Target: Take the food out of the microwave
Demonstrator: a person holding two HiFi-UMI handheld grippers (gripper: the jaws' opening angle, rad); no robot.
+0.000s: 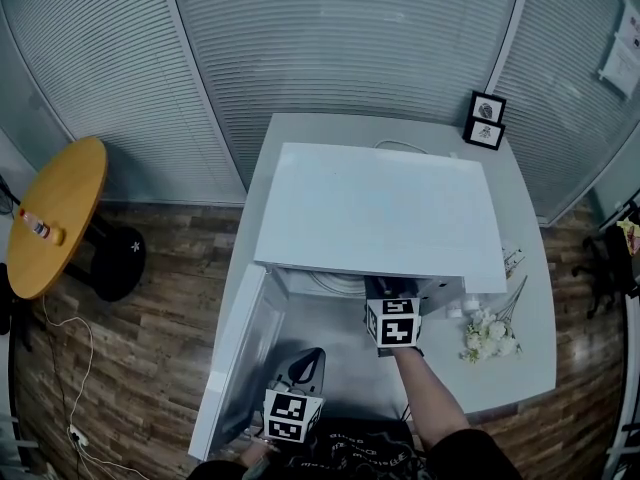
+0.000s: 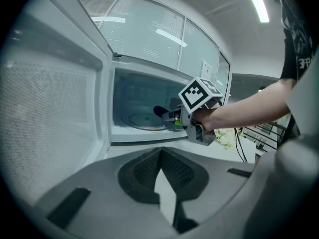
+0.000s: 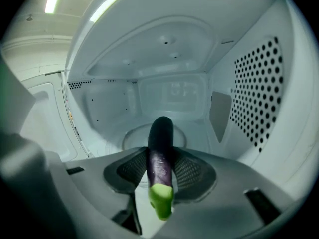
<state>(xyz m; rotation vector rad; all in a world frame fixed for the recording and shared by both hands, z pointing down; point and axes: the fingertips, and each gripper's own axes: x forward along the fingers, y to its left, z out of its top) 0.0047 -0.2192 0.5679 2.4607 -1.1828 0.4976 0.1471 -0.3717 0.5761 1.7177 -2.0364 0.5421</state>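
We are working at a white bench (image 1: 531, 303) that is carrying the microwave (image 1: 380, 213), its door (image 1: 236, 356) hanging open on the left. Our right gripper (image 3: 162, 171) is reaching into the cavity and clamping the purple eggplant (image 3: 160, 146) above the glass turntable (image 3: 133, 134). Our left gripper (image 2: 160, 162) is hovering outside by the door, jaws together and holding nothing.

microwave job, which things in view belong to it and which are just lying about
Belong to the job:
- microwave
- open door
- eggplant, inside the microwave
- right claw, closed on the eggplant

Just lying about:
- framed pictures
- white flowers
- round wooden table
- small bottle on that table
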